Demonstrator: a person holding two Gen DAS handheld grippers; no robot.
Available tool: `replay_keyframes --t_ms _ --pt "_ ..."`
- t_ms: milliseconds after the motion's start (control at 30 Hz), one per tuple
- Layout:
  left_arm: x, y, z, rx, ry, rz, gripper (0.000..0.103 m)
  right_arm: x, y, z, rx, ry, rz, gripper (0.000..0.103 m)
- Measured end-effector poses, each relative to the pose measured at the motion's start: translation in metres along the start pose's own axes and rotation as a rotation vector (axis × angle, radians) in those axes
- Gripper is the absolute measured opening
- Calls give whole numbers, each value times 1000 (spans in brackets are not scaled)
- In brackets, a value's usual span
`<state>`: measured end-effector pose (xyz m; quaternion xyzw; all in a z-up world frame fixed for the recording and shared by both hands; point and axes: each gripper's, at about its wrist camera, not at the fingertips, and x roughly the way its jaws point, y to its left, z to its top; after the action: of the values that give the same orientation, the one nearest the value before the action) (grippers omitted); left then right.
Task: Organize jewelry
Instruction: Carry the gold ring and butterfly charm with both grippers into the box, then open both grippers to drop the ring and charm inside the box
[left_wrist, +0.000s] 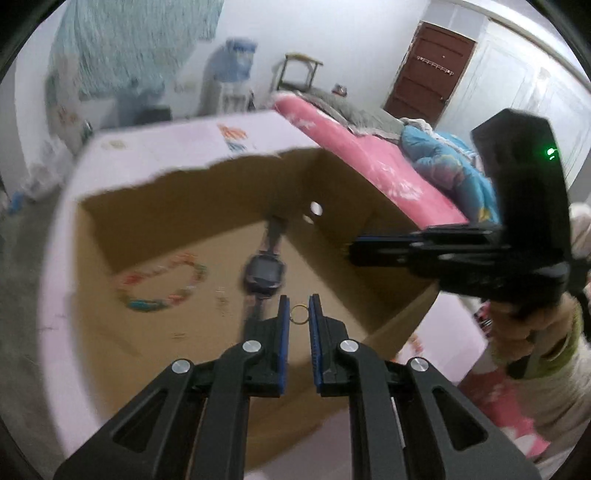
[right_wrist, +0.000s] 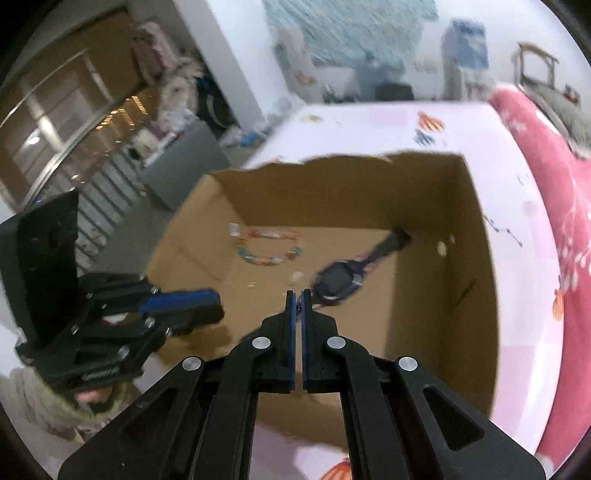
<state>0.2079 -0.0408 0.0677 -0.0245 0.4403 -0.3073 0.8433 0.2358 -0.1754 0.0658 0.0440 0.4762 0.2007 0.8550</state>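
Bed (left_wrist: 369, 162): pink cover, blue quilt bunched on it, runs along the right of the left wrist view. Both views are motion-blurred.

Table (right_wrist: 369, 125): pale pink cloth with small prints, just beside the bed.

Box (left_wrist: 221, 206): open cardboard, torn far rim, sits on the table. Two small holes in one wall.

Right gripper (right_wrist: 296, 295): over the near side of the box, pointing down into it. Jaws all but closed, only a thin slit between the blue pads. A tiny dark speck sits at the tips; cannot tell what it is, or whether it is held. In the left wrist view it comes in from the right over the box edge, a hand on its grip, green light on its body.

Left gripper (left_wrist: 299, 306): also over the box, angled down. Jaws nearly closed, pinching a ring between the pad tips.

Watch (right_wrist: 338, 284): dark face, purple strap, flat on the box floor near the middle, strap running toward the far corner.

Bracelet (left_wrist: 162, 288): multicolour beads, a loop on the box floor, left of the watch, apart from it.

Ring (left_wrist: 299, 314): thin gold band, held up above the box floor, both pads touching it.
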Motion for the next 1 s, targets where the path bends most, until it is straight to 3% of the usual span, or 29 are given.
replay_keyframes --t_ms 233,467,567,800,900,1000 --pt "33 -3 16 -71 51 -47 10 2 -21 6 33 -7 -79 11" --pt "29 -1 14 -84 34 -34 11 -23 -28 5 50 -87 -90 18" --pt "15 1 14 -83 2 -34 12 -36 -30 5 58 -119 -97 26" --pt "-25 0 5 -78 -83 -16 24 -70 -25 -5 60 -208 -118 57" --pt "-44 -4 -5 -68 -113 -1 29 -86 -22 -16 64 -247 -131 63" --pt "-63 -10 -19 -36 -136 26 44 -103 -18 -33 83 -289 -138 69"
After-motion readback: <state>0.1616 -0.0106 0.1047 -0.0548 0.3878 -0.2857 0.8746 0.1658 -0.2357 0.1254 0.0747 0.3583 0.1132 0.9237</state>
